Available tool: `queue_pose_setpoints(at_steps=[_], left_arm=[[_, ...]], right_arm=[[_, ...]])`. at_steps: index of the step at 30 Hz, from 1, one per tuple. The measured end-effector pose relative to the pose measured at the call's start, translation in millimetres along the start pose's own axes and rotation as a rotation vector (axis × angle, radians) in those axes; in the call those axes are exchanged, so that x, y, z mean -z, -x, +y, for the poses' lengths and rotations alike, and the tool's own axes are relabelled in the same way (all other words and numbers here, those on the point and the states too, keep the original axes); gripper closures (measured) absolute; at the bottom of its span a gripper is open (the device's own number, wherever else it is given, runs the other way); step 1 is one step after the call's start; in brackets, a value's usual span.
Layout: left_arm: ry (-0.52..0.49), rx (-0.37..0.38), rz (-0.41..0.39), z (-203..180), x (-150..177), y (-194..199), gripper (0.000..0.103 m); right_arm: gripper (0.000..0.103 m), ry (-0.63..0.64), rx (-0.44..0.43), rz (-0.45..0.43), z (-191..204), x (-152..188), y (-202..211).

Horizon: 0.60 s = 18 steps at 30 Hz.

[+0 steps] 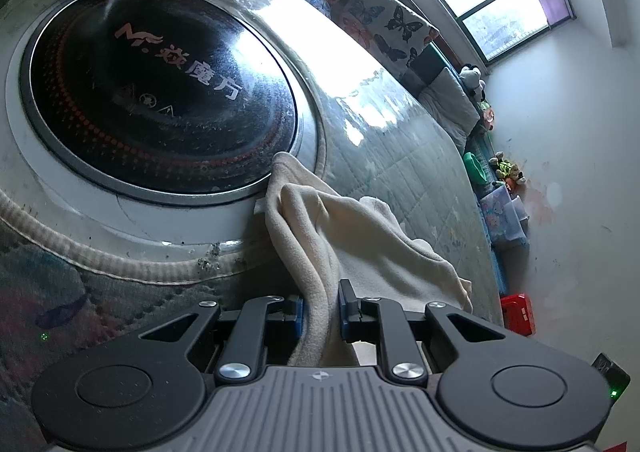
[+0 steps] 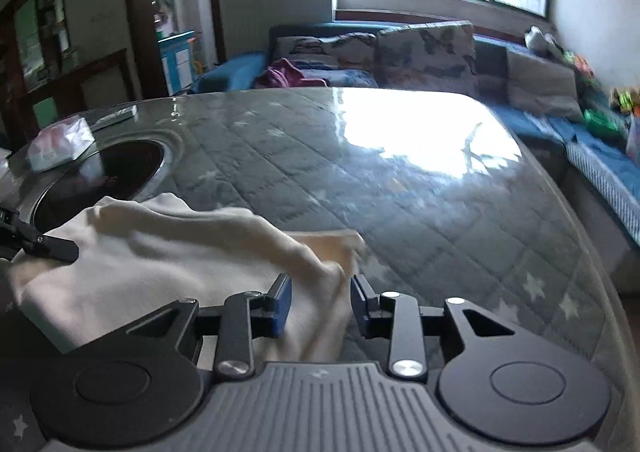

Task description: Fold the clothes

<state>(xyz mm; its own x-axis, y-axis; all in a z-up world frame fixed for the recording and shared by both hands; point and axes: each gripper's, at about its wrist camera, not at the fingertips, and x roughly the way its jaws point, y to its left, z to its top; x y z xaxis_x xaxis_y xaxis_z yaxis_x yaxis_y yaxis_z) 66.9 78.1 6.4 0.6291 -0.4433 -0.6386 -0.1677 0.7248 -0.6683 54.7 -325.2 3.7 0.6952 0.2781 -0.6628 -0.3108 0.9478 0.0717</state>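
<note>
Left gripper: fingers pinching cream cloth. Right gripper: fingers spread, cloth fold between, not gripped. Cloth on counter, at 5 o'clock from round hob.

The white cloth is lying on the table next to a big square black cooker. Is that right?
Not quite. The cooker is round, not square; the left wrist view shows its black circle in a metal ring. The rest holds: the white cloth lies on the table right beside it.
</note>
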Motion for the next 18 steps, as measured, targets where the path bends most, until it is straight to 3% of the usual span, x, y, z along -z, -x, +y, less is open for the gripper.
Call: queue_pose_setpoints(at_steps=[10, 18], left_arm=[[-0.020, -0.012, 0.001, -3.5, -0.9, -0.3, 0.085], [-0.047, -0.035, -0.007, -7.7, -1.3, -2.7, 0.085]], right_arm=[[0.069, -0.162, -0.069, -0.019, -19.4, 10.8, -8.3], [0.088, -0.166, -0.077, -0.029, -14.1, 10.9, -11.4]])
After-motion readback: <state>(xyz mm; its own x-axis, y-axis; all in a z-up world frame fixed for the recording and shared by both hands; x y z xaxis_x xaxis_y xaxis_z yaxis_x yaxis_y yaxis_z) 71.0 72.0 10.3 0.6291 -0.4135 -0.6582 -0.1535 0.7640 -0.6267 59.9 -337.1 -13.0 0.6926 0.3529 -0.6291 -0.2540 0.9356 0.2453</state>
